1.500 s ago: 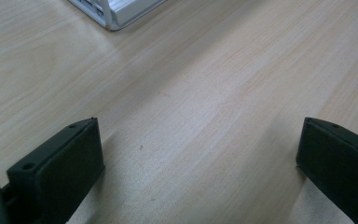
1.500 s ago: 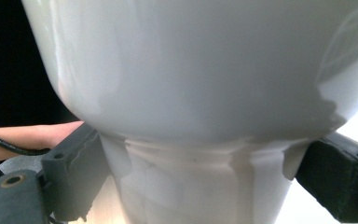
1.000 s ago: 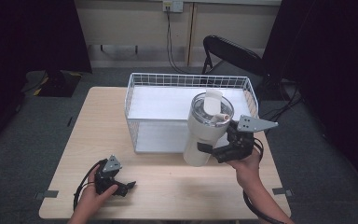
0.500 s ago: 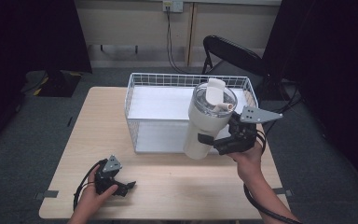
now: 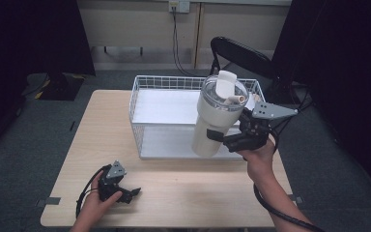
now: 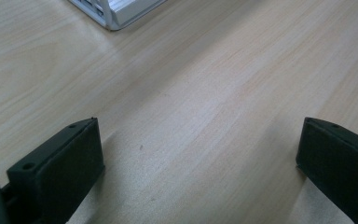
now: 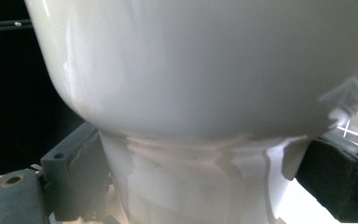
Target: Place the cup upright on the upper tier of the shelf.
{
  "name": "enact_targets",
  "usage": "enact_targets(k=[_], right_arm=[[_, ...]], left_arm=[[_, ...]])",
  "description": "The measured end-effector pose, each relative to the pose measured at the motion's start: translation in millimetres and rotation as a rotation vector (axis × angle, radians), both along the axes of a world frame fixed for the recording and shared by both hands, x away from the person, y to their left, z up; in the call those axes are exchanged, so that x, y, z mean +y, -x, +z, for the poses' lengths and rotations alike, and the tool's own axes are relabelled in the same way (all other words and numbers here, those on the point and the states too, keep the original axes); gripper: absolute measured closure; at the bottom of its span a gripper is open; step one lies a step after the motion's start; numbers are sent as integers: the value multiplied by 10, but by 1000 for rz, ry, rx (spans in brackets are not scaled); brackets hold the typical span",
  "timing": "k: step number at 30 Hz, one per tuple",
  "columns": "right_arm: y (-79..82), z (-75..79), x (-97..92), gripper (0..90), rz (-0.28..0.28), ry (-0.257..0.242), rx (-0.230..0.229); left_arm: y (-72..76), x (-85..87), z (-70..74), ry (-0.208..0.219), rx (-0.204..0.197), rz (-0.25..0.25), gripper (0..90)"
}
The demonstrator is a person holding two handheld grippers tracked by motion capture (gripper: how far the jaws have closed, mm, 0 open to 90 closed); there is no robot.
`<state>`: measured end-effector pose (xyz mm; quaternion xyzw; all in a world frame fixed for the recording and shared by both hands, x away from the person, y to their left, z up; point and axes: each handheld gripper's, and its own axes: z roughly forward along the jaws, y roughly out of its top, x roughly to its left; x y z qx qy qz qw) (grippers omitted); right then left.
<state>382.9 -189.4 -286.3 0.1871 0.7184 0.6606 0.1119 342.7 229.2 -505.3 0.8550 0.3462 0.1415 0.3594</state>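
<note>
A large white tumbler (image 5: pixel 213 113) with a clear lid and a white spout hangs tilted in the air over the right side of a white wire basket (image 5: pixel 136 99). My right gripper (image 5: pixel 211 139) is shut on its narrow lower part, one jaw on each side. In the right gripper view the tumbler's (image 7: pixel 200 70) wide body looms above the right gripper (image 7: pixel 200 177), whose pads press the slim base. My left gripper (image 5: pixel 128 193) rests on the wooden table (image 5: pixel 188 193) near the front left, open; in its own view the left gripper (image 6: pixel 200 154) has bare wood between its fingers.
The basket stands at the back middle of the table, and its near corner (image 6: pixel 109 14) shows in the left gripper view. A black folding chair (image 5: pixel 241 53) stands behind the table. Cables trail from both grippers. Grey carpet surrounds the table.
The right gripper has lifted the tumbler higher and carried it farther back over the basket. The left gripper has stayed still on the table.
</note>
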Motion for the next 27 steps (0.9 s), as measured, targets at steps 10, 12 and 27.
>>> enact_targets(k=[10, 12, 27], right_arm=[[-61, 156, 4, 104, -18, -10, -7], [-69, 187, 11, 104, -23, -10, -13], [-196, 300, 97, 104, -59, -18, -14]], left_arm=[[0, 0, 0, 0, 0, 0, 0], [0, 0, 0, -1, -1, 1, 0], [1, -2, -1, 3, -1, 2, 0]])
